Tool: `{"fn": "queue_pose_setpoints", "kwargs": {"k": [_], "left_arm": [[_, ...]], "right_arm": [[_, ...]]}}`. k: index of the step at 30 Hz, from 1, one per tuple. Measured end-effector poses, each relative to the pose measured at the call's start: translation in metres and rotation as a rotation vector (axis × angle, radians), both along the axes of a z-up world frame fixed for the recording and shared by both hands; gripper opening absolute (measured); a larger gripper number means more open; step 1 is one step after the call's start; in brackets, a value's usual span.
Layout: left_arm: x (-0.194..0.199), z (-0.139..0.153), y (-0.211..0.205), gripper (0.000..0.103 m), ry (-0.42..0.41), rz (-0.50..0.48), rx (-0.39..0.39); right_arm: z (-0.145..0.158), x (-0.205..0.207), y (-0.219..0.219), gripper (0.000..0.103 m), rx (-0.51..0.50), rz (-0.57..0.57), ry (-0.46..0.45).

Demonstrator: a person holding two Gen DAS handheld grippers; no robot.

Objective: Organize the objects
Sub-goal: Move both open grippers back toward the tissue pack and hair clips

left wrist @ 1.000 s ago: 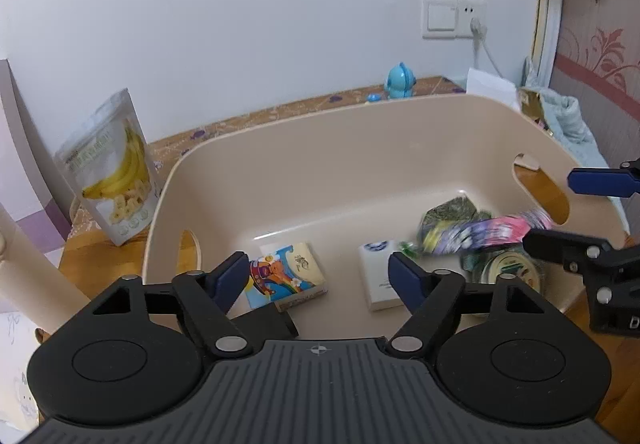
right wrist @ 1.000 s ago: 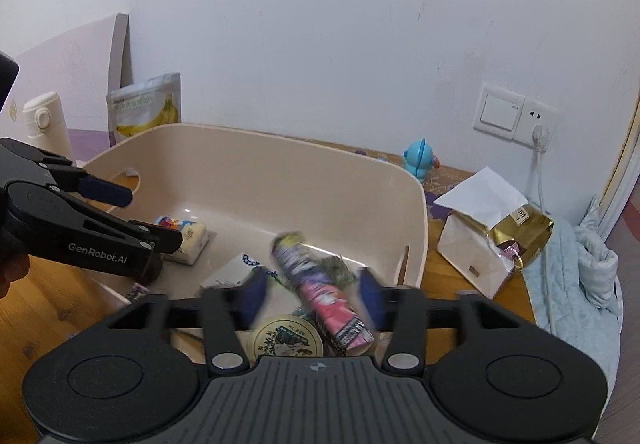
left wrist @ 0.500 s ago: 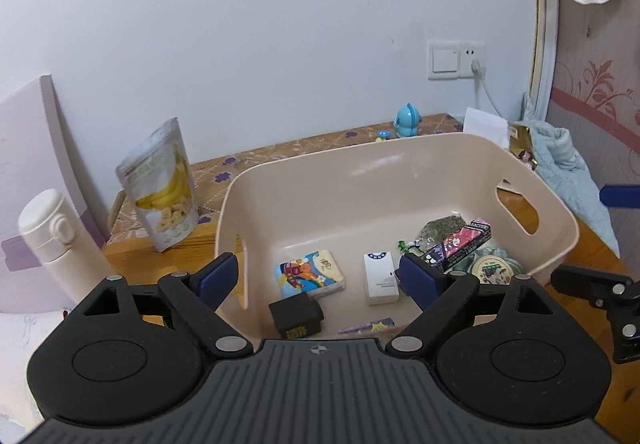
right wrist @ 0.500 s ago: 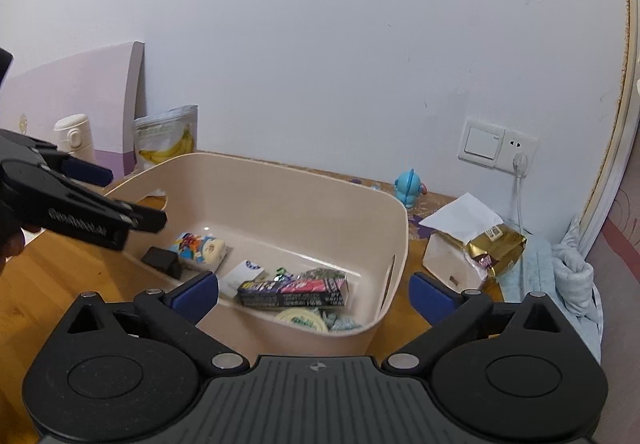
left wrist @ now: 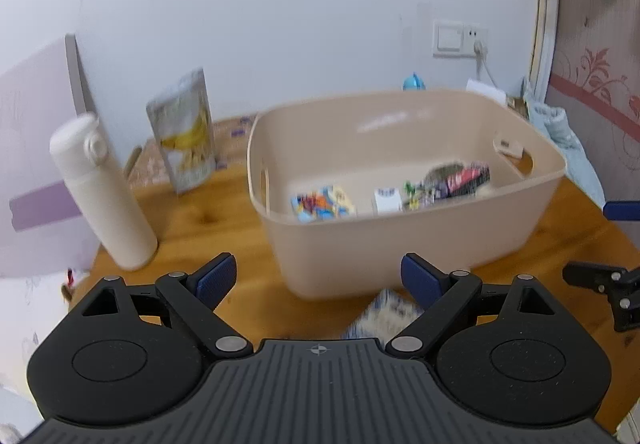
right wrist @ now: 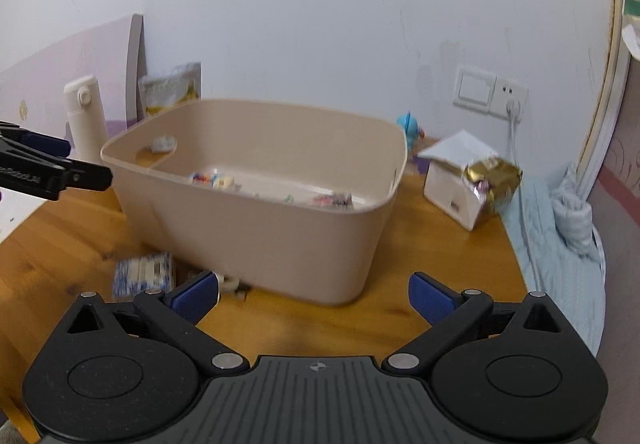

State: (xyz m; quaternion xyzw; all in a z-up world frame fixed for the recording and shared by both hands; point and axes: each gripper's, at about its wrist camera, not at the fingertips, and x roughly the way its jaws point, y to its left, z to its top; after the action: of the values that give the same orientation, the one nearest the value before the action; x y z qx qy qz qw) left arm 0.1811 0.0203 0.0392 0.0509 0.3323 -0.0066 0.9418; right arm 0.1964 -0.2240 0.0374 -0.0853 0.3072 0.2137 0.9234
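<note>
A lived-in room at home: a wooden desk [right wrist: 424, 264] against a plain white wall, a wall switch and socket [right wrist: 490, 92], a pale blue quilt [right wrist: 560, 244] bunched alongside, a snack pouch [left wrist: 184, 136] and white flask [left wrist: 100, 192] nearby.

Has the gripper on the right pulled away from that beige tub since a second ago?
Yes. The right gripper has backed out toward the viewer: earlier its fingers were over the beige tub; now they hang open, empty, short of its near wall.
</note>
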Motion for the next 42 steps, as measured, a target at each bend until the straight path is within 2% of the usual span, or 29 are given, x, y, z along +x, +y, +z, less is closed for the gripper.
{"fn": "queue_pose_setpoints", "kwargs": {"k": [5,9,14,19,22,26,42], "left_arm": [[-0.011,-0.022,0.006,0.091,0.045,0.01,-0.011],[-0.016,-0.036,0.01,0.091,0.072,0.017,-0.031],[-0.019,-0.059,0.005,0.091,0.111,-0.006,-0.009],[-0.017,-0.08,0.002,0.091,0.132,-0.02,-0.009],[-0.012,-0.089,0.002,0.091,0.144,-0.02,-0.039],[-0.005,-0.099,-0.002,0.091,0.14,-0.02,-0.04],[0.01,-0.108,-0.005,0.091,0.076,-0.021,-0.075]], "right_arm": [[-0.017,-0.007,0.004,0.103,-0.023,0.008,0.029],[-0.03,-0.01,0.005,0.103,0.005,0.04,0.075],[-0.048,-0.012,0.008,0.103,0.021,0.032,0.116],[-0.063,-0.013,0.013,0.103,-0.008,0.033,0.141],[-0.07,-0.013,0.015,0.103,-0.024,0.037,0.147],[-0.077,-0.009,0.02,0.103,-0.023,0.045,0.168],[-0.084,0.003,0.039,0.103,-0.026,0.056,0.101]]}}
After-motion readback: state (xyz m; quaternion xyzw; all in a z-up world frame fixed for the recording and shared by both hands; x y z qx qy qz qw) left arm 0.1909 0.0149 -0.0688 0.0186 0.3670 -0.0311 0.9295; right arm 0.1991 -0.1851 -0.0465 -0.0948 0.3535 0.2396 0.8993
